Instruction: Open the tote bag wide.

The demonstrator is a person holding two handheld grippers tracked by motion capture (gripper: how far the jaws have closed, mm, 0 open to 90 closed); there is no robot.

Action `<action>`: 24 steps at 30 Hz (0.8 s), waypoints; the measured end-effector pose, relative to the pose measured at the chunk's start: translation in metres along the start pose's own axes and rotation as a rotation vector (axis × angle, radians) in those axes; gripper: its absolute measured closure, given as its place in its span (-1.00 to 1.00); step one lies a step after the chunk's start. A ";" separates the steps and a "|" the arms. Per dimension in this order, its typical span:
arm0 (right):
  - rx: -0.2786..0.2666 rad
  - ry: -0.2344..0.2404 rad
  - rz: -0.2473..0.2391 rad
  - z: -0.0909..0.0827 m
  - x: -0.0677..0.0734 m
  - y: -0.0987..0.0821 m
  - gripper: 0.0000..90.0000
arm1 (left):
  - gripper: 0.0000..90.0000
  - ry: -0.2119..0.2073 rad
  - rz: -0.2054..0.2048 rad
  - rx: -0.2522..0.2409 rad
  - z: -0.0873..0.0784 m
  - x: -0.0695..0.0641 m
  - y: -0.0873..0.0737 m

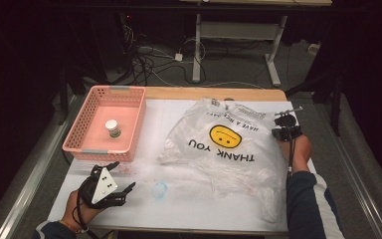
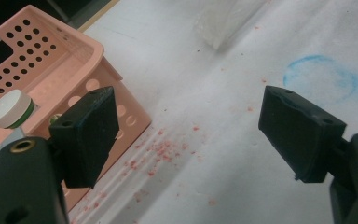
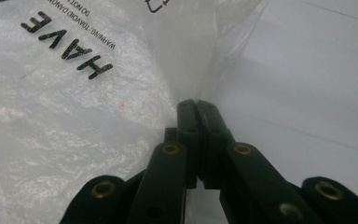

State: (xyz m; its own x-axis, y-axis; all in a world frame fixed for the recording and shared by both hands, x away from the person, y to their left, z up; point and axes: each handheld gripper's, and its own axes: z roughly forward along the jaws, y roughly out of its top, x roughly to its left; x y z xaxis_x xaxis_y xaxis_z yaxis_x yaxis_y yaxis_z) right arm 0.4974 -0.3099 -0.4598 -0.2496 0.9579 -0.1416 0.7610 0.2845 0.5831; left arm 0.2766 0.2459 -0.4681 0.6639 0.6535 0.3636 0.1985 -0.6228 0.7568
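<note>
My right gripper (image 3: 196,105) pinches the plastic bag (image 1: 224,144) at its edge; my left gripper (image 1: 122,175) waits open. The jar (image 1: 112,128) sits unbagged in the basket (image 1: 82,124).

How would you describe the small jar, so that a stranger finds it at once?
Look at the pink basket on the table's left side. Inside it stands the small jar, alone. It has a white lid and a green band, unlike the flat plastic bag nearby.
</note>
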 end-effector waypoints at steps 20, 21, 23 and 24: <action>-0.169 0.187 -0.092 -0.062 0.039 -0.062 0.55 | -0.56 0.001 -0.009 0.028 0.002 -0.001 0.000; -0.194 0.195 -0.107 -0.068 0.041 -0.062 0.49 | -0.56 0.004 -0.008 0.030 0.002 -0.001 0.000; -0.271 0.212 -0.132 -0.087 0.048 -0.059 0.42 | -0.56 0.008 -0.011 0.033 0.002 0.000 -0.001; -0.304 0.230 -0.150 -0.096 0.054 -0.058 0.35 | -0.56 0.011 -0.012 0.034 0.002 0.000 -0.001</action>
State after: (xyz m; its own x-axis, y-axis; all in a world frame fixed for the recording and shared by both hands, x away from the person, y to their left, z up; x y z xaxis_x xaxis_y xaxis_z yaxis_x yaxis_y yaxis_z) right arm 0.3824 -0.2785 -0.4239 -0.4977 0.8636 -0.0804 0.5031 0.3630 0.7843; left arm 0.2779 0.2456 -0.4697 0.6536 0.6656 0.3603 0.2314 -0.6290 0.7422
